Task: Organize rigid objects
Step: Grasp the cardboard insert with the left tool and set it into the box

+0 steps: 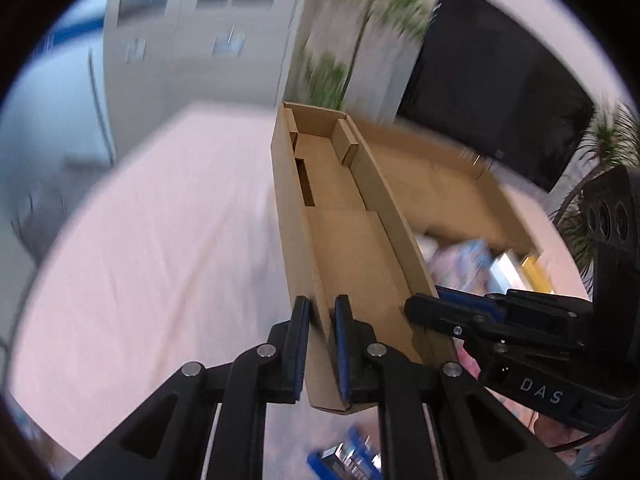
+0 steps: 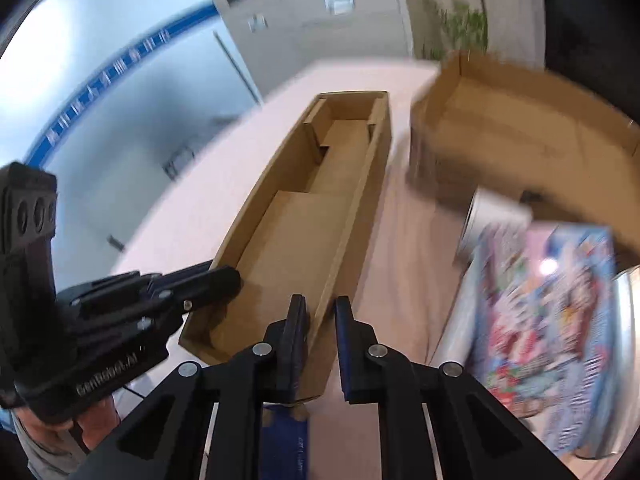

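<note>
Left jaws: my left gripper (image 1: 322,344) is clamped on the near end of the long tray's left wall, the blue pads pressing the cardboard from both sides.
Right jaws: my right gripper (image 2: 320,344) is clamped the same way on the tray's right wall, at its near end.
Long cardboard tray (image 1: 344,240): narrow, shallow, open-topped, plain brown; folded tabs at the far end and a loose-looking flat panel on its floor. It runs from my jaws away toward the worktop's far edge. I cannot tell whether it rests on the worktop or is lifted.
Worktop (image 1: 160,240): covered in a pale pink cloth, bare to the left of the tray.
Big open carton (image 2: 520,132): just right of the tray, toward the far right corner; blurred.
Colourful flat box (image 2: 548,320): on the right side near me, print too smeared to read.
Room: grey cabinets (image 1: 180,40), green plant (image 1: 352,32), dark screen (image 1: 492,92) behind.
</note>
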